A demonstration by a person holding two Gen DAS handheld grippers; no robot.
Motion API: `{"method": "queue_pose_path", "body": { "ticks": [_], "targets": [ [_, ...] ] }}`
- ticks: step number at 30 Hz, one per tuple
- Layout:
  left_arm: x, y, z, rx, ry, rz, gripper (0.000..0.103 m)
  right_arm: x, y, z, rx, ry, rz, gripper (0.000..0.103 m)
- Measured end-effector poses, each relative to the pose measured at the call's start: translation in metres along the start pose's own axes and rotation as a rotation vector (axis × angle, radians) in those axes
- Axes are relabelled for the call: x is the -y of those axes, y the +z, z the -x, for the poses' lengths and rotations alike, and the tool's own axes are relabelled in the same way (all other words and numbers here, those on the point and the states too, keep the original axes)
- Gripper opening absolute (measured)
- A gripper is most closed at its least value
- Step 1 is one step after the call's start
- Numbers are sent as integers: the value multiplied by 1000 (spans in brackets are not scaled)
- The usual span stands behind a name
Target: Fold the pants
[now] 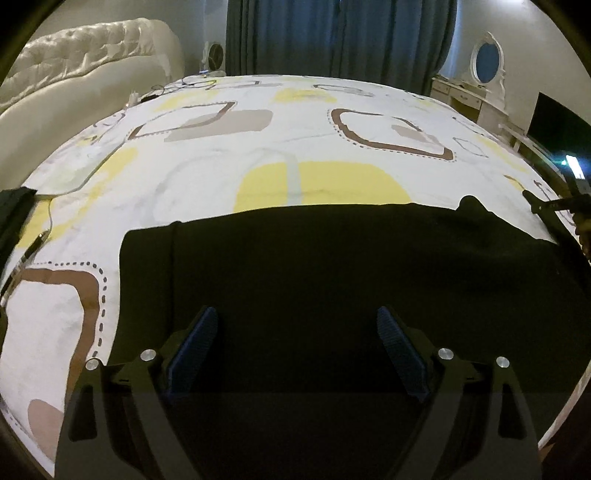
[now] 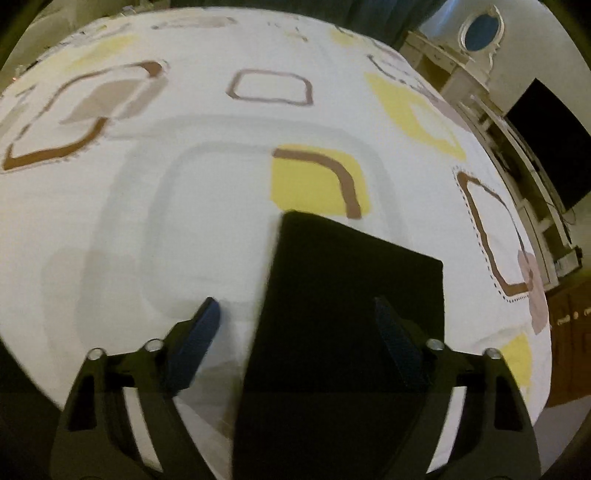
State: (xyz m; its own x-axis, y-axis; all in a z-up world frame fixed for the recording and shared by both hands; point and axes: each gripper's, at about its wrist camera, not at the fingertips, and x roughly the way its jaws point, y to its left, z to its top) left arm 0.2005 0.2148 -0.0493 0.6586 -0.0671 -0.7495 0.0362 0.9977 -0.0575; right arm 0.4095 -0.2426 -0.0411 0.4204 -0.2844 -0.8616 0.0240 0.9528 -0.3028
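Observation:
Black pants (image 1: 332, 266) lie flat on the patterned bedspread (image 1: 221, 155), stretching across the near part of the left wrist view. My left gripper (image 1: 297, 321) is open and empty, its blue pads above the pants' near left part. In the right wrist view one end of the pants (image 2: 351, 295) lies on the bedspread (image 2: 184, 203). My right gripper (image 2: 295, 314) is open and empty, hovering over that end, with its right pad over the cloth and its left pad over bare sheet. The right gripper also shows at the far right of the left wrist view (image 1: 543, 205).
A white tufted headboard (image 1: 85, 51) stands at the back left. Blue curtains (image 1: 332, 33) hang behind the bed. A white dressing table with an oval mirror (image 1: 487, 62) and a dark screen (image 1: 557, 122) stand to the right. A dark item (image 1: 14, 210) and a cable lie at the left edge.

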Motion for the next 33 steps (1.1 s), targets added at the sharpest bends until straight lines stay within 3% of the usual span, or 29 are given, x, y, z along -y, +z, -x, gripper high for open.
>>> {"method": "queue_pose_path", "body": {
  "ticks": [4,6,7,9,11,17,22,28,33],
  "targets": [
    [-1,-1,-4,-5,3,12,93,13,-2,-6,-22,29,-30,68],
    [1,-2,-4,-5,16,2,94,17,-4,-7,-32,86,-54,46],
    [2,-3,-4,-3,21,1,94,19,-4,-6,-32,92,-61,41],
    [1,-3,-5,-3,19,4,94,21,-4,-3,-30,103,-66,19],
    [-1,-3,-5,-7,6,13,94,24,-4,2,-26,107,-72,13],
    [-2,-4,-5,3,-4,14,96,63,-17,32,72,221,-186,9],
    [-3,-2,-7,0,-9,14,97,125,-61,75,209,316,-326,9],
    [-2,-2,-7,3,-5,11,97,206,-156,106,318,318,-508,9],
    [-2,-1,-7,0,-1,10,97,249,-235,99,301,291,-641,9]
  ]
}}
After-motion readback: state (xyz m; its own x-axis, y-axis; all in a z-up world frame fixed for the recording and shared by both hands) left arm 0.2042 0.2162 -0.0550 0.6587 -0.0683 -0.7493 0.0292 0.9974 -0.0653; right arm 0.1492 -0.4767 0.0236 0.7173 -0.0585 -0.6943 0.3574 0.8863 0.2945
